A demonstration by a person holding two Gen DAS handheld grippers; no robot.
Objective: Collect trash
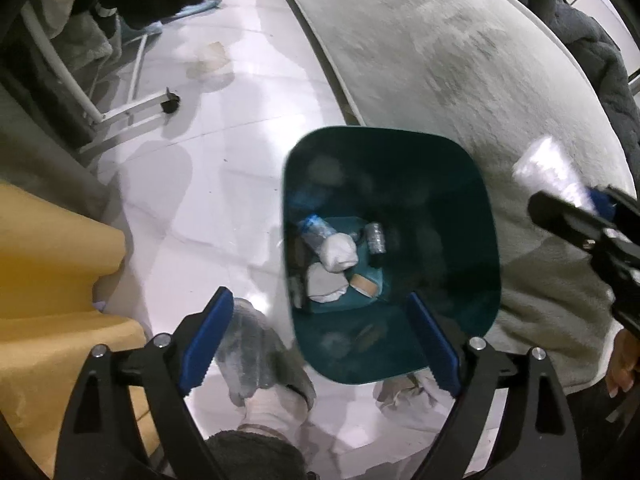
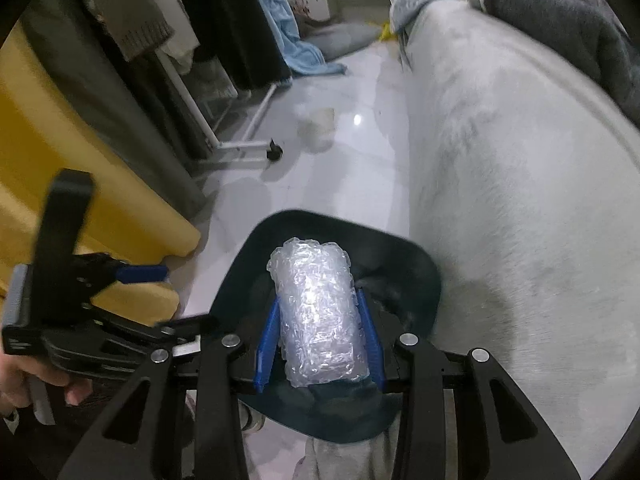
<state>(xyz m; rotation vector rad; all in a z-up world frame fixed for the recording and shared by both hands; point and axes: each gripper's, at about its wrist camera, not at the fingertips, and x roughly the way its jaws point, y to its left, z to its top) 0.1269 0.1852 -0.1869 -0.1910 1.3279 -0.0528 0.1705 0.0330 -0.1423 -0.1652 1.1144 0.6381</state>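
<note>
Bin: dark teal plastic waste bin (image 1: 394,184), rounded-square mouth, stands on glossy white tiled floor (image 1: 224,168), its far side at the edge of the pale grey fluffy rug (image 1: 440,48).
Bin contents: crumpled clear plastic bottle (image 1: 316,230), white paper wads (image 1: 339,252), small tan scrap, all on the bin floor.
Left gripper (image 1: 320,344): jaws spread wide, nothing between the blue pads; it points steeply down over the near rim of the bin.
Right gripper (image 2: 320,340): partly closed, both blue pads pressing a roll of clear bubble wrap (image 2: 316,316); the roll sticks out forward, above the bin mouth in the right wrist view.
Step (judged): left item likely released; right roll is next to drop.
Risk 1: the roll is long; released while near the rim it may catch the edge and tip onto the rug.
Risk 2: bubble wrap is springy and may cling to one pad, falling late or sideways.
Risk 3: the two grippers are close; a sideways swing could knock them or the light bin.
</note>
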